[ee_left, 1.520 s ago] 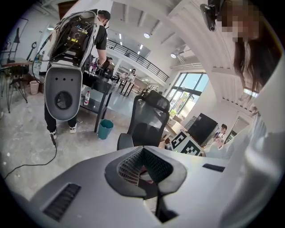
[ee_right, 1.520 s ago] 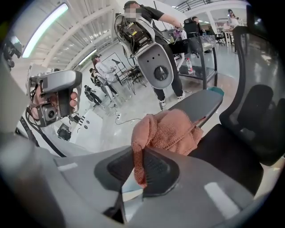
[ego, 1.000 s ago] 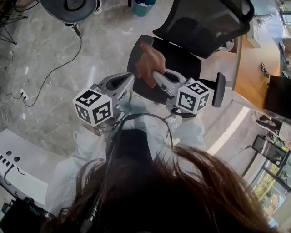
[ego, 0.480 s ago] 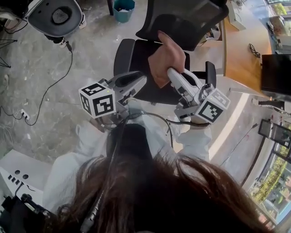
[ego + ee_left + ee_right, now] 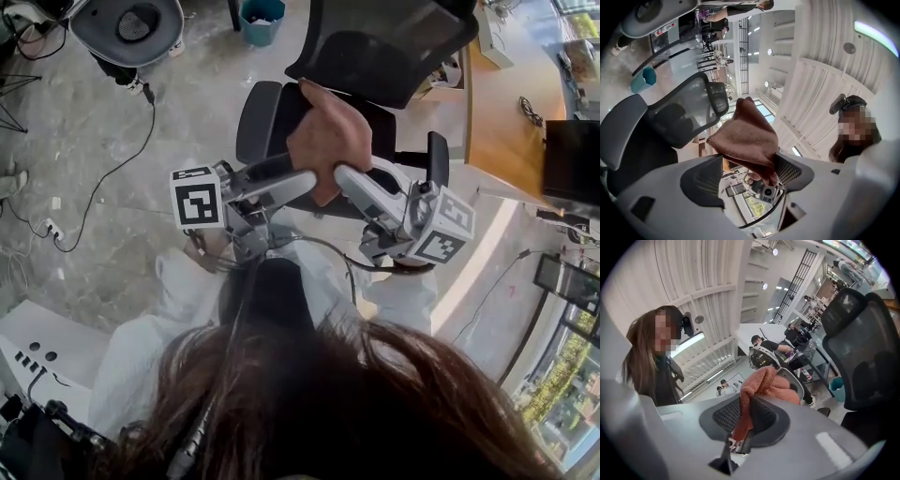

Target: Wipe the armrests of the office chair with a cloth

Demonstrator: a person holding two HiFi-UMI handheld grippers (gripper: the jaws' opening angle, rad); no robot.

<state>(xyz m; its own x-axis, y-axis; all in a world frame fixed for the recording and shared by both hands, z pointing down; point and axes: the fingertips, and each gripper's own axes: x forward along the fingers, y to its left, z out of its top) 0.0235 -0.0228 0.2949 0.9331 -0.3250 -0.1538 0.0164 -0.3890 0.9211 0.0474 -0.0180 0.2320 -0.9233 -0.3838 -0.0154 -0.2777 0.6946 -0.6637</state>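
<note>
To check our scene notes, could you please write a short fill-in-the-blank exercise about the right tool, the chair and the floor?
1. The right tool is shut on a brown ____.
2. The mesh backrest of the office chair is coloured ____.
3. The teal bin stands on the ____.
Missing words: cloth; black; floor.

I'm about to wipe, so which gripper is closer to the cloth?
Right. The right gripper has its jaws shut on the cloth; on the left gripper the jaws have just been opening, the cloth loose between them.
</note>
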